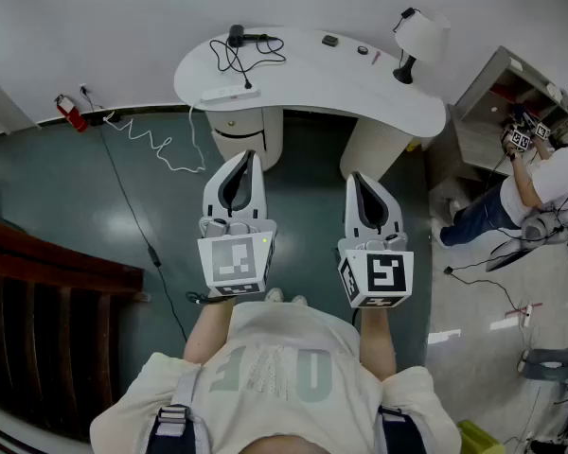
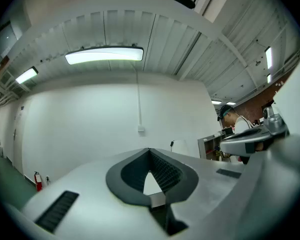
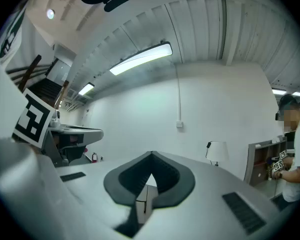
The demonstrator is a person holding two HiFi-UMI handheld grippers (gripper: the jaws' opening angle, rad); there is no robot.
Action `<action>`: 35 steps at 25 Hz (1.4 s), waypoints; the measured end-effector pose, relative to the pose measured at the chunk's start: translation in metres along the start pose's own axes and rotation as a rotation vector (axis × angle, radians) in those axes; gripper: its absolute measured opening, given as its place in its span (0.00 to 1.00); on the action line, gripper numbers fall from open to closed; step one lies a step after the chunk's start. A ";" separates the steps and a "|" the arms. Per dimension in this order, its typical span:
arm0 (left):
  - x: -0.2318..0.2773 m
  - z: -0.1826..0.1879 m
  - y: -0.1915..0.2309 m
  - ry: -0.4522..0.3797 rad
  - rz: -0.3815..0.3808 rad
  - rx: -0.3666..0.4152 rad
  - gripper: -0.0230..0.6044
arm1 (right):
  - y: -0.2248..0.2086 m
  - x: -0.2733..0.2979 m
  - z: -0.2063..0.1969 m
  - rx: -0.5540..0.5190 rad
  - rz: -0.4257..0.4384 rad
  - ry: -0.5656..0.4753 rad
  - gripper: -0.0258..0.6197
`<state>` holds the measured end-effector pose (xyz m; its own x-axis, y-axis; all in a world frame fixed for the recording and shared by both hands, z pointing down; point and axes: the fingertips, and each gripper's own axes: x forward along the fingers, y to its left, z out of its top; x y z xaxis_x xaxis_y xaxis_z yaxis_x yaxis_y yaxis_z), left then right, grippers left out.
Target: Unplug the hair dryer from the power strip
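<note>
In the head view a black hair dryer (image 1: pixel 238 36) lies at the back left of a white curved desk (image 1: pixel 360 88). Its black cord (image 1: pixel 239 62) loops forward to a white power strip (image 1: pixel 229 94) at the desk's front edge. My left gripper (image 1: pixel 250 156) and right gripper (image 1: pixel 357 177) are held level side by side over the floor, well short of the desk. Both are shut with nothing between the jaws. In the left gripper view the gripper (image 2: pixel 150 152) faces a white wall, and the gripper (image 3: pixel 151 156) in the right gripper view does the same.
A white table lamp (image 1: pixel 418 41) stands at the desk's right end. A white coiled cable (image 1: pixel 156 142) and a red fire extinguisher (image 1: pixel 71 113) are on the floor at left, with dark wooden stairs (image 1: pixel 47 291) nearer. A person (image 1: pixel 549 178) works at shelves on the right.
</note>
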<state>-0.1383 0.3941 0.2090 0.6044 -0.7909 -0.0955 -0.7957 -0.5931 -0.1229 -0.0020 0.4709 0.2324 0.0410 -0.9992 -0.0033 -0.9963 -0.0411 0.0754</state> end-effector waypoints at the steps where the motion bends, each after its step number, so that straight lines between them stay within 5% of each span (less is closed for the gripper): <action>1: 0.000 0.001 0.000 0.000 0.000 0.000 0.05 | 0.001 0.000 0.000 0.008 0.003 -0.001 0.04; 16: 0.012 0.000 0.024 -0.028 -0.021 -0.055 0.05 | 0.027 0.024 -0.002 0.037 0.109 0.009 0.04; 27: 0.041 -0.024 0.068 -0.030 -0.009 -0.067 0.05 | 0.015 0.063 -0.031 0.083 0.030 0.045 0.04; 35: 0.110 -0.045 0.077 -0.057 -0.003 -0.061 0.05 | -0.014 0.133 -0.042 0.077 0.052 -0.005 0.04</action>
<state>-0.1351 0.2548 0.2338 0.6065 -0.7806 -0.1512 -0.7939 -0.6048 -0.0627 0.0204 0.3383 0.2726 -0.0109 -0.9999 -0.0061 -0.9999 0.0109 -0.0013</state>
